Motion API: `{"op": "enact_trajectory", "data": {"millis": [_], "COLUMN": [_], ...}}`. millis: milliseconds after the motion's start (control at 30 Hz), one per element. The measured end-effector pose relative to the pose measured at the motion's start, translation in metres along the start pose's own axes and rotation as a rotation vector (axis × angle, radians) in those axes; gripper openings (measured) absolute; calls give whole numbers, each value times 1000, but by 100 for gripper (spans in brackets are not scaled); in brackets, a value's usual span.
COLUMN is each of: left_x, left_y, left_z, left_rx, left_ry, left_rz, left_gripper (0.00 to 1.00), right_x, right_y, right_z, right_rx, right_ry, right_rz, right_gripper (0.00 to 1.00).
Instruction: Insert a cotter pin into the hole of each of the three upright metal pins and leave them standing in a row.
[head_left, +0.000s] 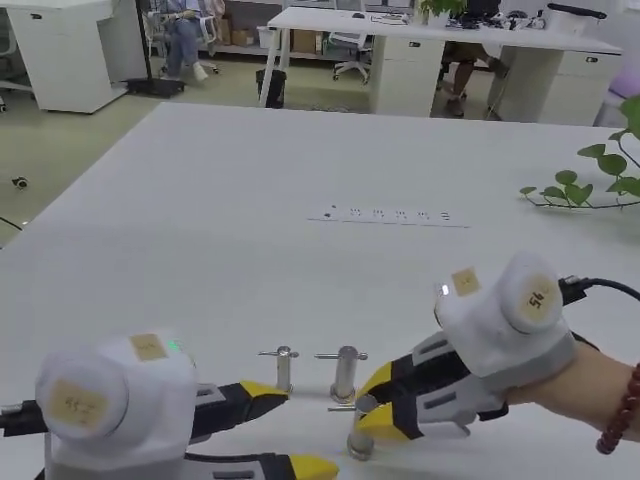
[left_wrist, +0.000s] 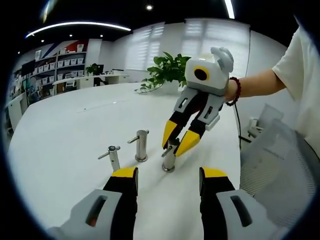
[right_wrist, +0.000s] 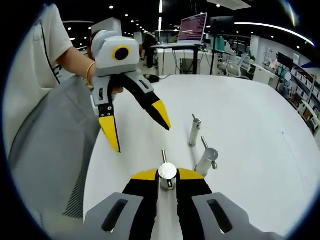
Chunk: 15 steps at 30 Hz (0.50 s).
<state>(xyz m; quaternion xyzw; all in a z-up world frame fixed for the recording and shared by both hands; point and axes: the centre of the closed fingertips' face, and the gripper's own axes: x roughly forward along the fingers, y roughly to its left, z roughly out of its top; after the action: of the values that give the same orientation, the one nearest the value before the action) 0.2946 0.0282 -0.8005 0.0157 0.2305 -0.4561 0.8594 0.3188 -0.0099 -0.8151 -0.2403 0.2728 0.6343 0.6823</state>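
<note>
**A:** Right claw (right_wrist: 167, 176) first. What has it got?

**B:** It is clenched on the top of the near pin (right_wrist: 167, 171). In the right gripper view the round head sits squeezed between the two yellow tips, at 6 o'clock of the picture. A cotter (right_wrist: 163, 156) sticks out of that pin toward 12.

**A:** And the left claw (left_wrist: 169, 174)?

**B:** Released: jaws spread wide, nothing between them. In the left gripper view the near pin stands just past the gap, at 12 o'clock, foot on the table (head_left: 300, 170). The right claw is set on it from 1 o'clock.

**A:** Do the two claws touch?

**B:** No, they are near but apart. In the head view the left one lies at 7 o'clock and the right at 4, with their tips facing each other across the pins.

**A:** The other pins?

**B:** Both are upright on the table. In the head view the mid pin (head_left: 344, 375) stands at 12 o'clock of the near pin, just beside the right claw's upper tip. The far pin (head_left: 284, 370) stands at 9 o'clock of the mid pin, just off the left claw's upper tip. Each carries a cotter crosswise through its top: the mid cotter (head_left: 340, 355) and the far cotter (head_left: 272, 353).

**A:** Farther out?

**B:** A socket strip (head_left: 385, 215) is set in the table at 12 o'clock, well apart from the pins. There are plant (head_left: 600, 185) leaves at 2 o'clock, and a beaded bracelet (head_left: 622, 412) on the wrist behind the right claw.
</note>
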Motion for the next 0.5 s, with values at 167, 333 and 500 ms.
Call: {"op": "enact_trajectory", "data": {"millis": [167, 333, 500], "left_x": [-3, -6, -9], "left_y": [1, 0, 1], "left_z": [5, 6, 7], "left_rx": [-3, 5, 1], "left_ry": [-21, -28, -33], "left_rz": [9, 15, 30], "left_gripper": [49, 50, 49], "right_x": [-6, -12, -17], "right_y": [-11, -21, -31], "right_z": [-4, -8, -12], "right_rx": [12, 21, 24], "right_ry": [2, 5, 9], "right_rz": [-29, -54, -76], "right_gripper": [13, 13, 13]}}
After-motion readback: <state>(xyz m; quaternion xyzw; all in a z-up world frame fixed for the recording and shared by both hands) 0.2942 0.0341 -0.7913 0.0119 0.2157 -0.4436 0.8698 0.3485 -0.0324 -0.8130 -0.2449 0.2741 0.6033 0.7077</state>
